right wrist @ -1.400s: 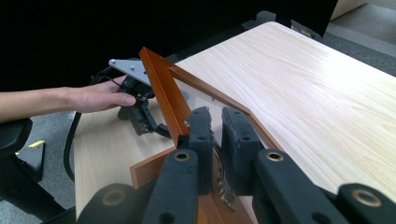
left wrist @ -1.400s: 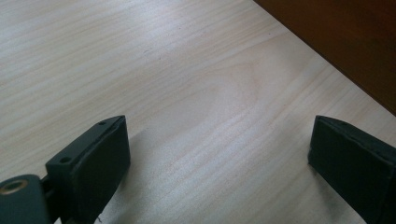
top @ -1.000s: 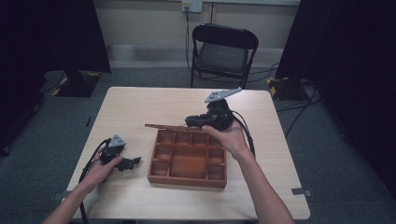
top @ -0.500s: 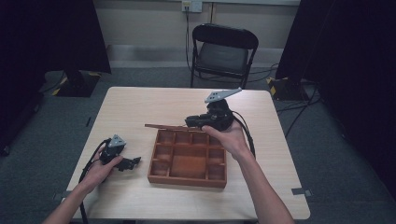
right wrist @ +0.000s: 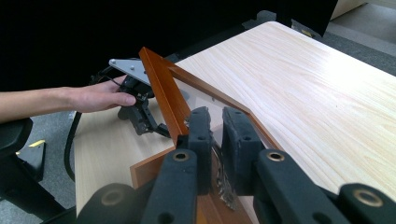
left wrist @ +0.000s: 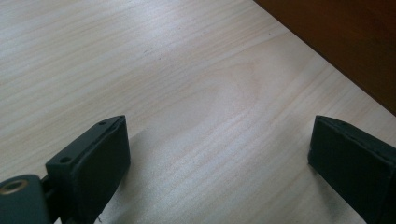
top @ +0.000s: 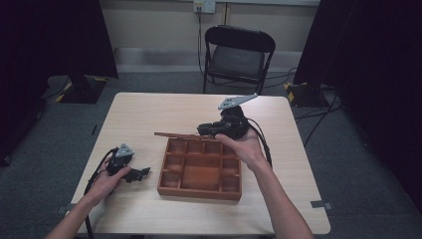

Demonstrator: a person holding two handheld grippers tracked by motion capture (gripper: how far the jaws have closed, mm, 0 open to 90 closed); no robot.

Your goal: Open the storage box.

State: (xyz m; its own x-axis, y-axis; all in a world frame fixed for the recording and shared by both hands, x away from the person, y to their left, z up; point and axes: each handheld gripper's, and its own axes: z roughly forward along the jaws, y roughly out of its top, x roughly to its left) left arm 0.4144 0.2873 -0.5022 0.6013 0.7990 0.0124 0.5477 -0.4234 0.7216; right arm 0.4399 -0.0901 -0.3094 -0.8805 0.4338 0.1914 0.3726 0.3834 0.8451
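A: Looking down from the high view, what is going on around the wooden box (top: 200, 169)?

B: The right gripper (top: 206, 130) sits at the box's far edge, pinching the lid (top: 175, 135), a thin brown panel lifted nearly level above that edge. The left gripper (top: 141, 173) rests on the table (top: 149, 112) just beside the box's left wall, holding nothing.

A: And the box itself?

B: Reddish-brown wood, square, split into small compartments around a larger middle one. All look bare.

A: The left gripper view?

B: Its two black, blocky jaws stand wide apart over pale, fine-grained tabletop, with nothing between them. The box's dark wall (left wrist: 345, 42) crosses the upper right corner.

A: The right gripper view?

B: The jaws are closed, almost meeting, on the edge of the lid (right wrist: 161, 91), a wooden frame around what seems a clear pane. Beyond it lies the other gripper in a hand (right wrist: 100, 98).

A: Which step is this?

B: I judge the lid is mid-swing. The next move needs a steady arc about the hinge edge, with the box braced against sliding.
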